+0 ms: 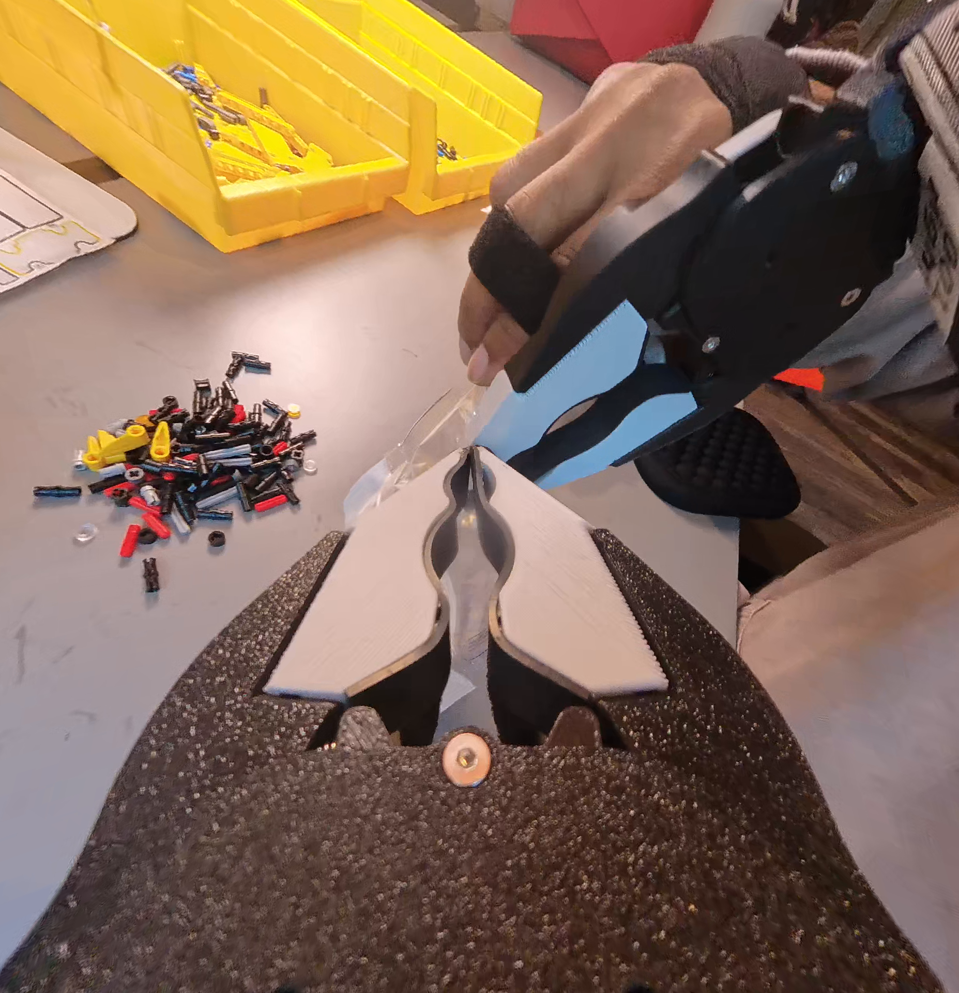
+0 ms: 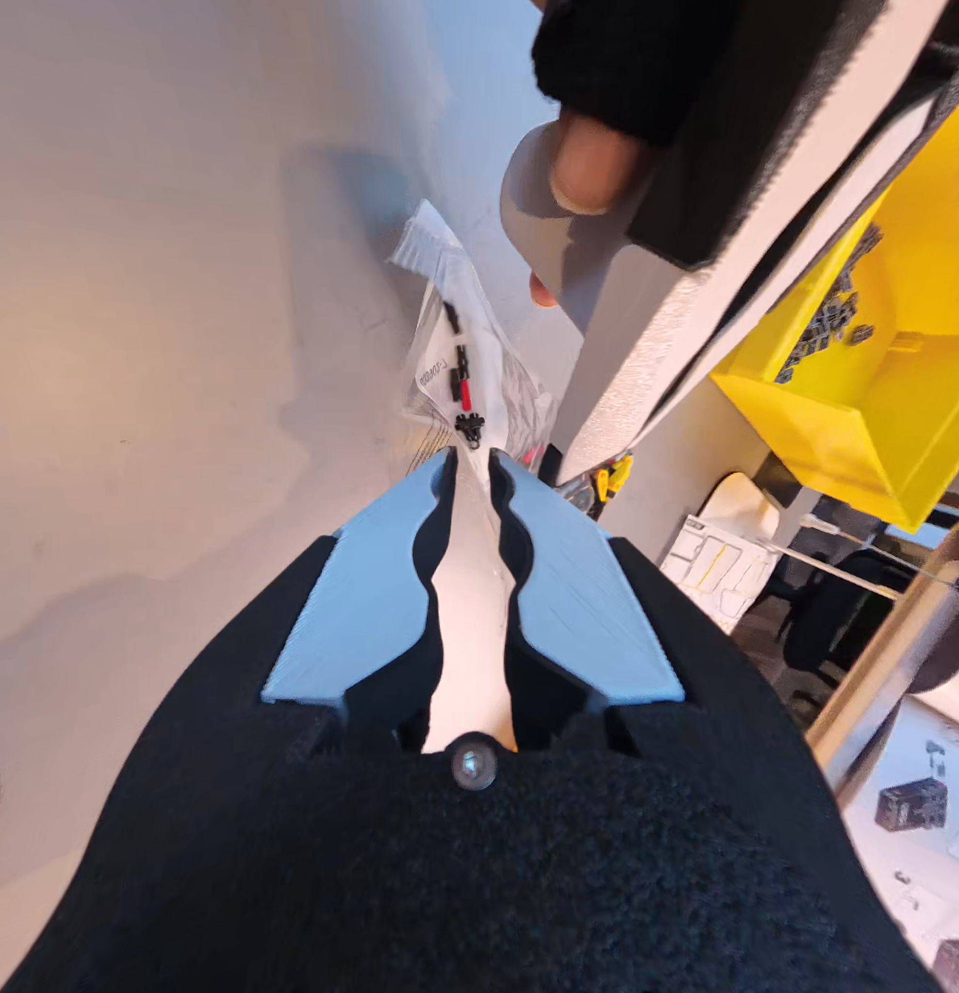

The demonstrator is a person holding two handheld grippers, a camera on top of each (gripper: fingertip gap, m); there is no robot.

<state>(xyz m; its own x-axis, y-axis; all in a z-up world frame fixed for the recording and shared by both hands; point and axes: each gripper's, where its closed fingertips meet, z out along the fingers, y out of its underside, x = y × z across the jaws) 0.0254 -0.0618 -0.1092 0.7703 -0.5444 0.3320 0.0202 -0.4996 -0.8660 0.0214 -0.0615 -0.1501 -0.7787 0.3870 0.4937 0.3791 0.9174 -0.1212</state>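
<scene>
Both claws, left gripper (image 1: 470,457) and right gripper (image 2: 473,457), pinch one clear bag (image 2: 466,376), apparently stretching it; small parts (image 1: 187,457) lie at nine o'clock.

Left gripper (image 1: 470,457): fingertips closed together, pointing forward. Right gripper (image 2: 473,457): fingertips nearly closed, angled down toward the left gripper's tips; right hand (image 1: 590,177) grips its handle.

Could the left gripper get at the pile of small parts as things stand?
Probably not yet: the left gripper is shut on the clear bag, though the parts pile lies unobstructed to its left.
</scene>
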